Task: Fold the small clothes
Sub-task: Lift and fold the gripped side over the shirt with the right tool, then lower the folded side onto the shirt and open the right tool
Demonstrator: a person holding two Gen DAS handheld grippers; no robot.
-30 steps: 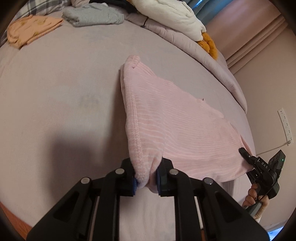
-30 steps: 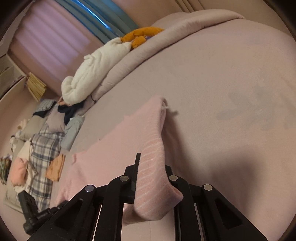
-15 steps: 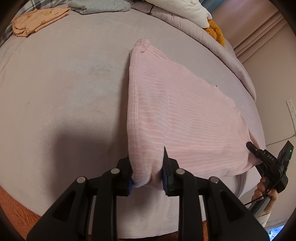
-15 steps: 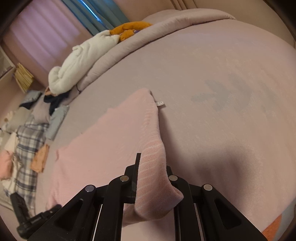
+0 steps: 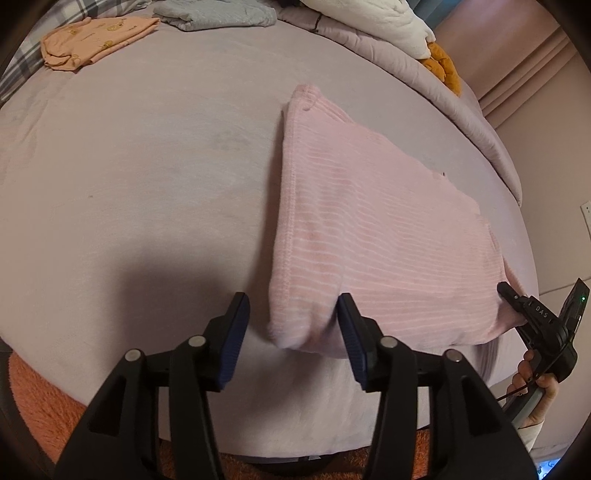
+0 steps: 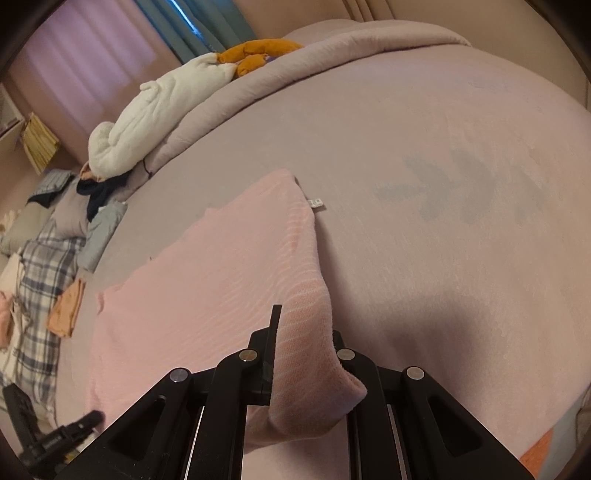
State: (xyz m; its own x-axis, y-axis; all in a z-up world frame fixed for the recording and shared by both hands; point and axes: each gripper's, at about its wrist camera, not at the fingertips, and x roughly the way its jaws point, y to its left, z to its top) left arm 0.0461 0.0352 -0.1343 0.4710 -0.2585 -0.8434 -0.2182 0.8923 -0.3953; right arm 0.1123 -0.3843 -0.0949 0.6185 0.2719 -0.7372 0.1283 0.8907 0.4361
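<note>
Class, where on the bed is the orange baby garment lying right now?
In the left wrist view the orange garment lies flat at the bed's far left, beside the folded grey garment, well apart from the pink garment.

The left gripper (image 5: 293, 328) is held low and pointed forward, and its two jaws are spread wide apart; the blue pads (image 5: 232, 332) are seen on their inner sides, with nothing pressed between them. The right gripper (image 6: 303, 354) is closed tightly, and a fold of the pink garment (image 6: 207, 288) is pinched between its jaws. In the left wrist view, the right gripper (image 5: 508, 295) is seen at the far right side, and the person's right hand (image 5: 535, 384) is wrapped around its handle.
</note>
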